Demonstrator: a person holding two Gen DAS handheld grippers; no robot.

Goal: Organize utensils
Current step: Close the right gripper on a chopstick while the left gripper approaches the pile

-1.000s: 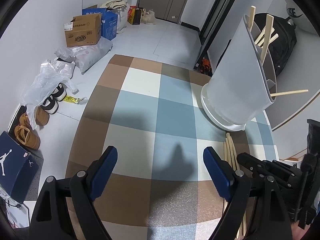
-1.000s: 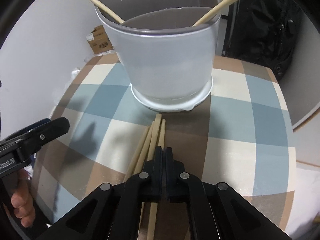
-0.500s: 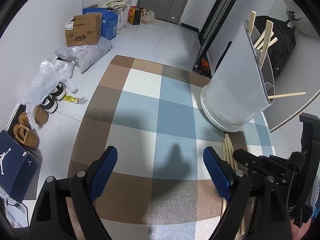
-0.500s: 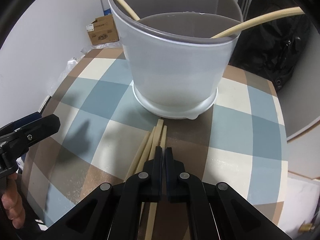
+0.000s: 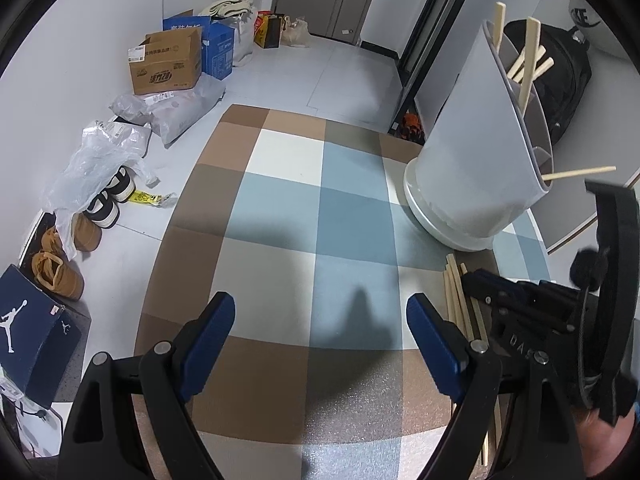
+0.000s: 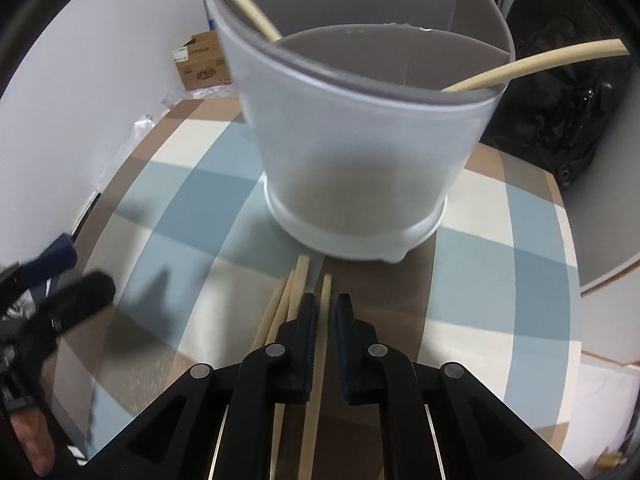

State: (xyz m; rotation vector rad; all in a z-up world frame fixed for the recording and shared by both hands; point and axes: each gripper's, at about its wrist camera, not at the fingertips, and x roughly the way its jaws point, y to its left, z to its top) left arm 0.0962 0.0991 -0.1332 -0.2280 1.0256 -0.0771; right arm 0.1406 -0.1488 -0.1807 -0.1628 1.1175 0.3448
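Pale wooden chopsticks (image 6: 298, 300) lying in loose bundle on checked tablecloth (image 6: 500, 264), tips just short of white utensil holder (image 6: 360, 160). One chopstick (image 6: 320, 340) running between right gripper (image 6: 327, 312) fingers, slightly parted, not yet pinching. Holder showing divided compartments; several chopsticks leaning inside, one (image 6: 532, 65) poking out over rim. Left gripper (image 5: 320, 320) hovering wide apart over cloth, holding nothing. Half second ago right fingers were pressed together; now gap opening around stick.
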